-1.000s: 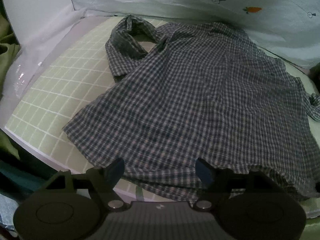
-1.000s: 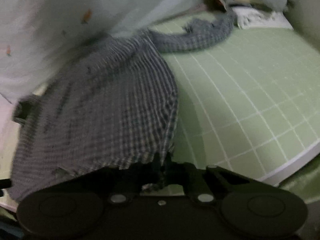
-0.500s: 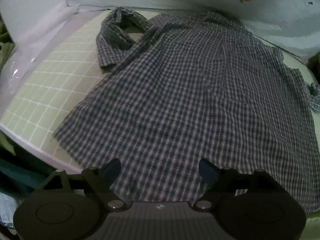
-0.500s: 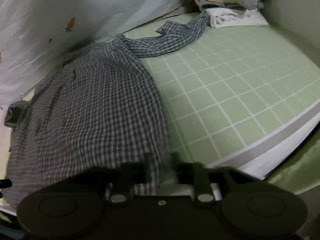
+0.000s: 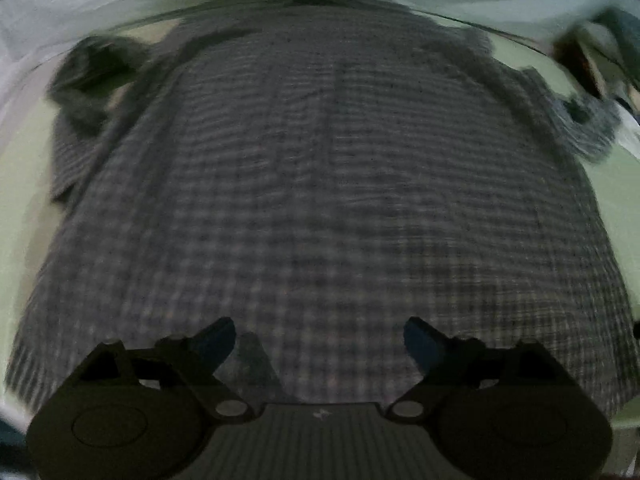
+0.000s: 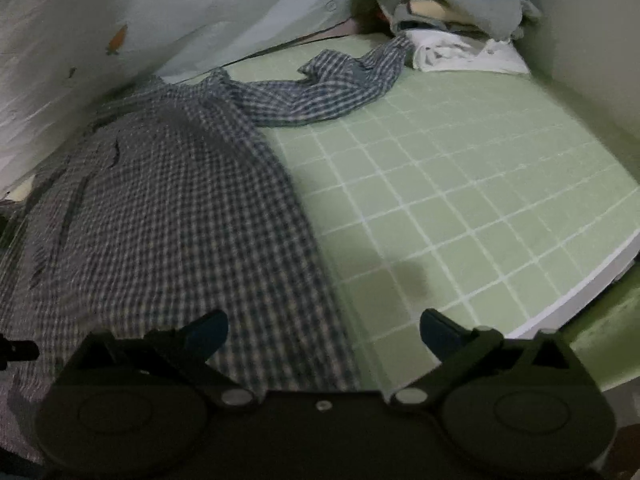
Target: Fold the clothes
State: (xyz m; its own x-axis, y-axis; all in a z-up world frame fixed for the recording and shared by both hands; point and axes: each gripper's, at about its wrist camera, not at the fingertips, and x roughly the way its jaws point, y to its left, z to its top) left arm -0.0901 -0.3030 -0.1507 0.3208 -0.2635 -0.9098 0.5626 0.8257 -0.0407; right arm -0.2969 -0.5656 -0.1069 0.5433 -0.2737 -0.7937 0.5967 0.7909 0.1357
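A blue-and-white checked shirt lies spread flat on the green gridded mat. In the left wrist view it fills the frame, blurred, with a sleeve bunched at the far left and another at the far right. My left gripper is open and empty, just above the shirt's near hem. In the right wrist view the shirt covers the left half, one sleeve trailing to the far right. My right gripper is open and empty over the shirt's right edge.
A stack of folded clothes sits at the far right corner of the mat. A pale printed cloth hangs behind the shirt. The mat's white front edge runs at the right.
My right gripper has opened and let go of the shirt's hem. The left gripper has swung right, over the middle of the shirt. The shirt now lies flat.
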